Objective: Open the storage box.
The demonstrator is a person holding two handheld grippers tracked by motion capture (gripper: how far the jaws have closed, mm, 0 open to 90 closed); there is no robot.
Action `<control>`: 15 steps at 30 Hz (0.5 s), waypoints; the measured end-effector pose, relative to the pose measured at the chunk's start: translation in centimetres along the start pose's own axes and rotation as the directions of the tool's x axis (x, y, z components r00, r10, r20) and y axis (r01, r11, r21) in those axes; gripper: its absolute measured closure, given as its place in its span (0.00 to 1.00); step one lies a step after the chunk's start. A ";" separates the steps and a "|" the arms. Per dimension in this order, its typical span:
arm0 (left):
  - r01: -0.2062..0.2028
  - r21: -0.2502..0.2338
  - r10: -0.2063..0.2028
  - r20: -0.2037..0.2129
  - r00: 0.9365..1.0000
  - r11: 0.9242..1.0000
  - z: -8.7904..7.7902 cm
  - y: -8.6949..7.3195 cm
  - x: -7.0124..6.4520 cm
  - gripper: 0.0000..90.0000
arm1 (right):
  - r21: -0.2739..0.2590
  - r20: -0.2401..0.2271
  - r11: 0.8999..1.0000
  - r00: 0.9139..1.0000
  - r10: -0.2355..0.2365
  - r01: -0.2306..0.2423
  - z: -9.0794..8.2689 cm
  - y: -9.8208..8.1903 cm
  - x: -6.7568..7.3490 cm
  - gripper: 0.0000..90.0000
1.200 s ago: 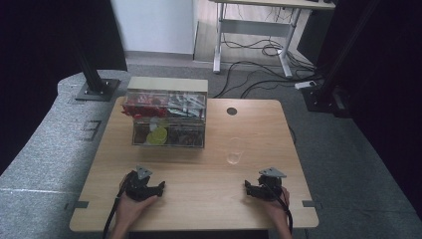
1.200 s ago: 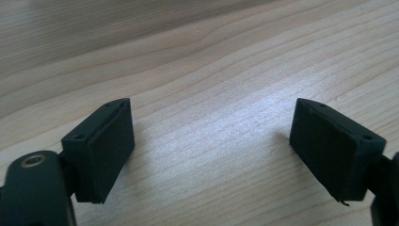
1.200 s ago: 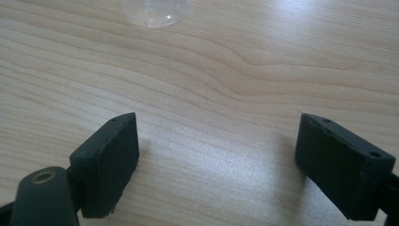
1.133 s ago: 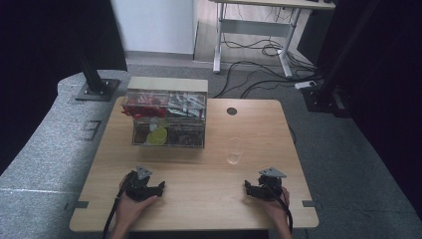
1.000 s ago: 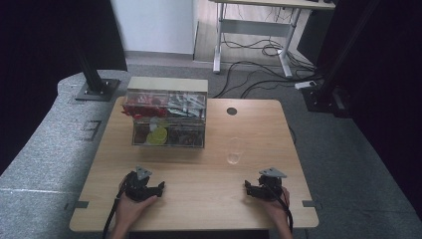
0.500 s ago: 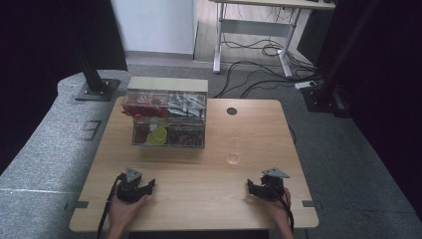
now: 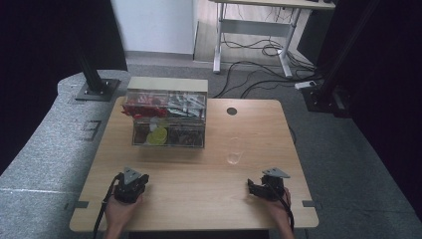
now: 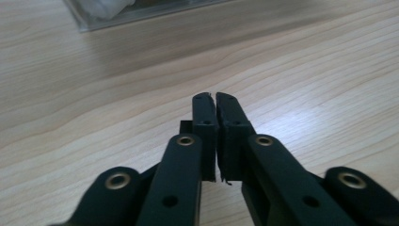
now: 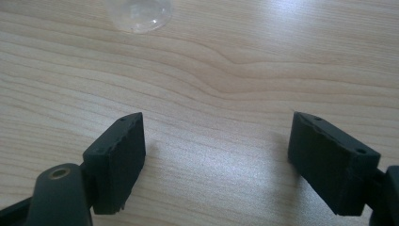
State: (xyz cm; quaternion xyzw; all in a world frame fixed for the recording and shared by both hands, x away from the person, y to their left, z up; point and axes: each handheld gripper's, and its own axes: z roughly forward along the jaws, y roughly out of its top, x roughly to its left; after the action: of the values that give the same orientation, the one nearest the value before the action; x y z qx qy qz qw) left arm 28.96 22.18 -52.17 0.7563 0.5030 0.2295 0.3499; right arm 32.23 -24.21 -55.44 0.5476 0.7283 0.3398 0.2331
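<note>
Worktop, high view: one wooden worktop (image 7: 199,184) carries one clear box (image 7: 167,119) at the far left-centre, full of red, yellow and dark items I cannot tell apart, and one clear cup (image 7: 234,151) right of it, well apart from both my hands.
Grippers, high view: two. My left gripper (image 7: 130,184) rests near the front left edge, my right gripper (image 7: 267,187) near the front right edge, each held by one hand, one cable trailing from each.
Left gripper view: my two black fingers (image 8: 206,123) are pressed together, tips touching, nothing between them, just above bare wood. The box's (image 8: 141,10) lower edge runs along the top of this view.
Right gripper view: my two fingers (image 9: 120,155) stand wide apart, gripping nothing, bare wood between them. The cup's (image 9: 138,13) rounded base shows ahead at the top, apart from both fingers.
Change since earlier: my left gripper has drawn back toward the front edge and a little leftward; my right gripper has also eased back slightly. Box and cup have stayed put.
</note>
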 end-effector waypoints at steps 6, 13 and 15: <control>0.017 -0.002 -0.017 0.017 1.000 1.000 0.1 0.5 0.2 1.00 | 0.001 0.006 1.000 1.000 -0.002 0.002 0.0 0.0 0.1 0.22; 0.047 -0.009 -0.047 0.033 0.998 0.999 0.2 1.0 0.7 1.00 | 0.001 0.011 1.000 1.000 -0.002 0.002 0.0 0.0 0.1 0.22; 0.047 -0.009 -0.047 0.037 0.998 0.999 0.3 1.1 0.8 1.00 | 0.002 0.012 1.000 1.000 -0.004 0.004 0.0 0.0 0.1 0.22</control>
State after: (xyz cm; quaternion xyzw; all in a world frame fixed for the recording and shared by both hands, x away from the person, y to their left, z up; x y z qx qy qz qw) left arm 30.14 22.55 -51.49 0.7466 0.5129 0.2099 0.3681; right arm 32.13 -24.08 -55.46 0.5485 0.7281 0.3355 0.2376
